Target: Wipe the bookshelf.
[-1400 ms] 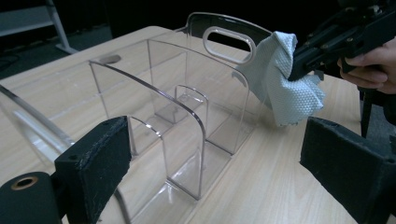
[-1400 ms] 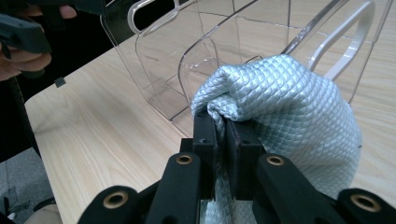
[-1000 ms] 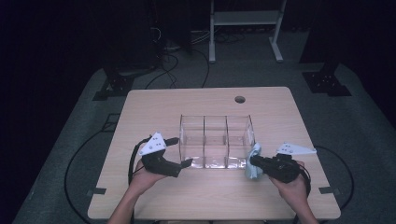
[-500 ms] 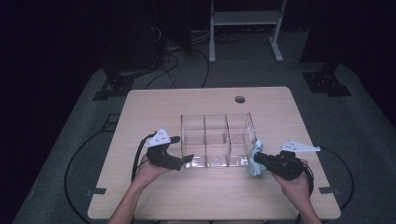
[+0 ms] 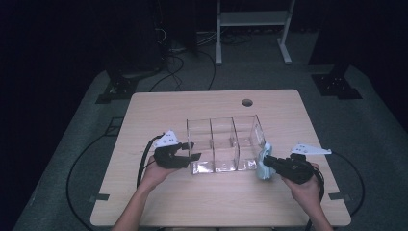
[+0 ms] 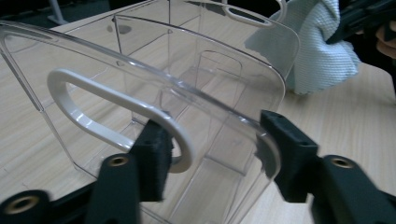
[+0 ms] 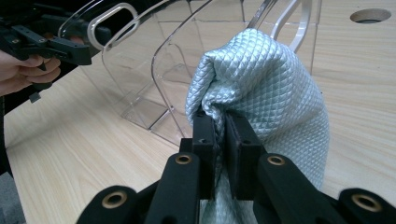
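Clear three-compartment organiser: stands mid-table, nearer the front edge. Left claw: jaws have just been closing around its left end wall by the white handle, apparently to steady it; pads not yet clearly pressing. Right claw: clenched on pale blue cloth at the organiser's right end, ready for wiping.

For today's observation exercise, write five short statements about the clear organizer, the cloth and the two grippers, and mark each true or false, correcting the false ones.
1. The right gripper pinches a light blue cloth. True.
2. The clear organizer lies on the floor. False: it stands on the wooden table.
3. The left gripper has its jaws at the organizer's end wall, beside its white handle. True.
4. The cloth is stuffed inside a compartment. False: it is outside, at the organizer's right end.
5. The organizer holds bottles. False: its compartments look empty.
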